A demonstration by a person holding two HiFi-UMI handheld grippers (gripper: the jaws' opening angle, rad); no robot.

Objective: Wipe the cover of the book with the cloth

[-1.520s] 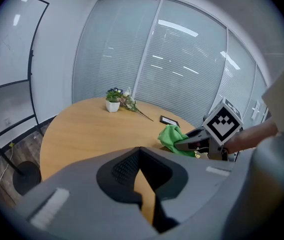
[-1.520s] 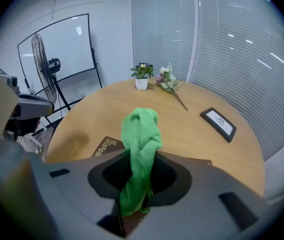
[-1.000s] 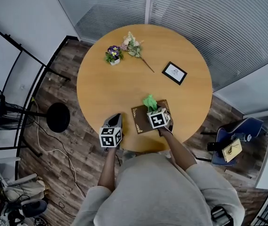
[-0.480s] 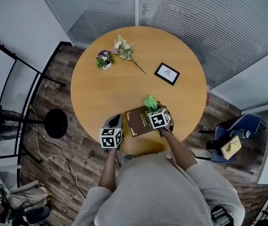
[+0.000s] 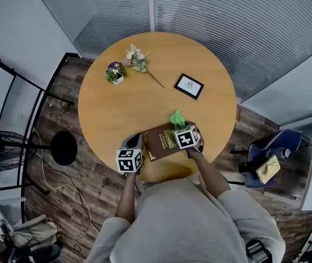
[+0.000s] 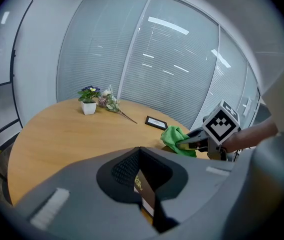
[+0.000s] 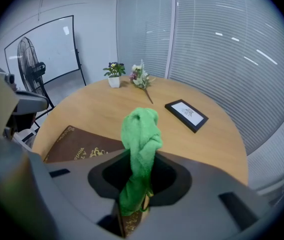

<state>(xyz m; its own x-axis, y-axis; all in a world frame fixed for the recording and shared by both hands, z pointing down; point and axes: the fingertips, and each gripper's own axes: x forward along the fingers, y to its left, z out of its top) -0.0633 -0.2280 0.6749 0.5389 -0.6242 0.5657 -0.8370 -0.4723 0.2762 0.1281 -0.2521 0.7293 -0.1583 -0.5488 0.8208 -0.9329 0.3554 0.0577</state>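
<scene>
The book (image 5: pixel 160 141) lies flat near the table's (image 5: pixel 128 108) near edge. The left gripper (image 6: pixel 144 186) is clamped on the book's left edge; its body hides all but a sliver of cover and pages. The right gripper (image 7: pixel 136 189) is closed on the green cloth (image 7: pixel 141 134), which stands up over the cover. The cloth's lower end is hidden between the jaws. The cover's gold print is illegible.

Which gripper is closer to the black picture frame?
Right. The right gripper is over the book, the picture frame just beyond it; the left gripper is farther off, at the book's left edge.
</scene>
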